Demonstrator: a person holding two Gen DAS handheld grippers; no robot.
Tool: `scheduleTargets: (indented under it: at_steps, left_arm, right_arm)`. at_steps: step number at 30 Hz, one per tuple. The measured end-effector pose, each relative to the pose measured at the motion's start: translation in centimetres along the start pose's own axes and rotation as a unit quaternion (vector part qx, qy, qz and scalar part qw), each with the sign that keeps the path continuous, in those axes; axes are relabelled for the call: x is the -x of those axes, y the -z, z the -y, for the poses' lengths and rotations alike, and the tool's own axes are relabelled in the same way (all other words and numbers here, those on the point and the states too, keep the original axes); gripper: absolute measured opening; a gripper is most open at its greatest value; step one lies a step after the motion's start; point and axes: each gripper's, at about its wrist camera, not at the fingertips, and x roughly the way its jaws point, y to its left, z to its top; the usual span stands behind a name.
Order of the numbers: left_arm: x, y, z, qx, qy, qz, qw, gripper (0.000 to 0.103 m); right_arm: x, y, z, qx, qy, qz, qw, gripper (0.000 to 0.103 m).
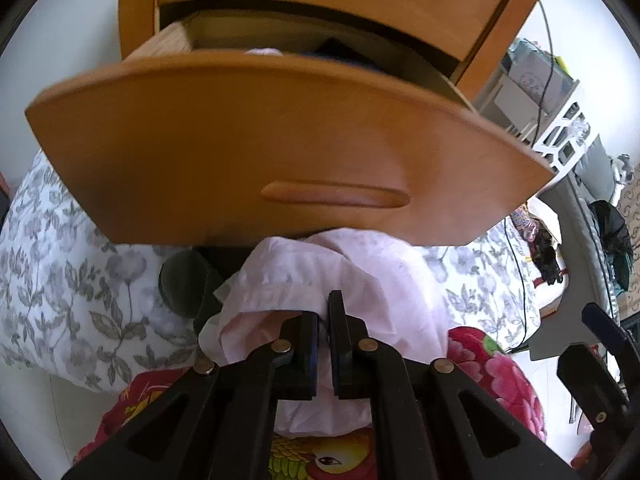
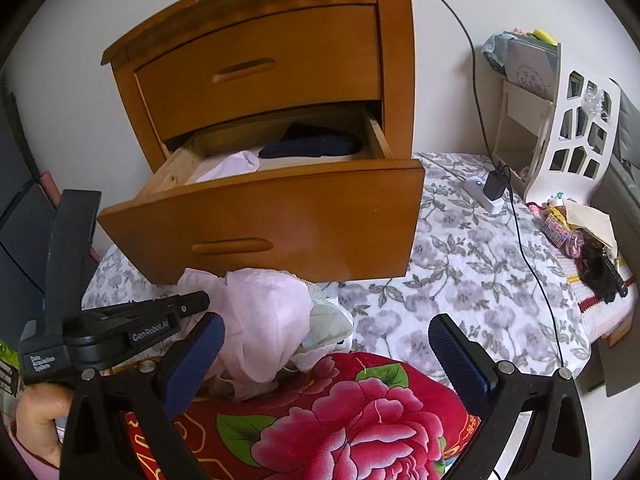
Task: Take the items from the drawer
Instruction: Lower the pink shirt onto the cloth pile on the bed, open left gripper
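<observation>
The wooden nightstand's lower drawer (image 2: 280, 216) is pulled open. Inside lie a dark blue garment (image 2: 316, 146) and a pale pink garment (image 2: 232, 168). Another pink cloth (image 1: 340, 272) hangs below the drawer front (image 1: 280, 152), over the red floral blanket (image 2: 360, 412). My left gripper (image 1: 324, 308) is shut on this cloth's edge. In the right wrist view the same left gripper (image 2: 200, 300) reaches in from the left and meets the pink cloth (image 2: 264, 320). My right gripper (image 2: 328, 348) is open above the blanket, with nothing between its blue pads.
The top drawer (image 2: 260, 68) is closed. A grey floral sheet (image 2: 460, 264) covers the bed, with a charger (image 2: 494, 192) and its black cable on it. A white cut-out rack (image 2: 576, 136) and small clutter (image 2: 588, 248) sit at the right. White cloths (image 2: 328, 320) lie beside the pink one.
</observation>
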Motion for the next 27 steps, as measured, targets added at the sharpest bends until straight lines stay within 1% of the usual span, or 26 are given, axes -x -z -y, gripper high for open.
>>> scheduleTargets:
  at_steps: [6, 11, 15, 17, 19, 21, 23, 24, 25, 27]
  left_arm:
    - [-0.4, 0.7, -0.6, 0.008, -0.003, -0.008, 0.9999, 0.005]
    - [1.1, 1.0, -0.6, 0.01, -0.008, 0.004, 0.9999, 0.005]
    - [2.6, 1.2, -0.4, 0.005, -0.009, 0.016, 0.9998, 0.008]
    - [3.6, 1.2, -0.2, 0.001, -0.012, 0.026, 0.9996, 0.014]
    - [4.7, 1.2, 0.0, -0.004, -0.017, 0.037, 0.9992, 0.026]
    - [5.9, 1.1, 0.2, -0.007, -0.025, 0.05, 0.9984, 0.033]
    - [7.6, 1.0, 0.4, -0.01, -0.037, 0.07, 0.9968, 0.037]
    - [8.3, 1.0, 0.6, -0.011, -0.043, 0.078, 0.996, 0.043]
    - [9.1, 1.0, 0.7, -0.013, -0.053, 0.091, 0.9943, 0.051]
    - [10.5, 1.0, 0.7, -0.015, -0.073, 0.115, 0.9905, 0.058]
  right_arm:
    - [-0.7, 0.2, -0.6, 0.01, 0.002, -0.01, 1.0, 0.103]
    - [-1.0, 0.2, -0.8, 0.015, 0.004, -0.014, 1.0, 0.103]
    - [-1.1, 0.3, -1.0, 0.018, 0.005, -0.015, 1.0, 0.103]
    - [-1.2, 0.3, -1.0, 0.02, 0.006, -0.016, 1.0, 0.103]
    - [-1.2, 0.3, -1.1, 0.021, 0.007, -0.016, 1.0, 0.103]
    - [-1.2, 0.3, -1.1, 0.022, 0.008, -0.016, 1.0, 0.103]
    - [-1.1, 0.3, -1.2, 0.024, 0.008, -0.016, 1.0, 0.103]
    - [-1.1, 0.3, -1.2, 0.024, 0.008, -0.015, 1.0, 0.103]
    - [-1.1, 0.3, -1.2, 0.025, 0.008, -0.015, 1.0, 0.103]
    - [-1.0, 0.3, -1.2, 0.025, 0.008, -0.014, 1.0, 0.103]
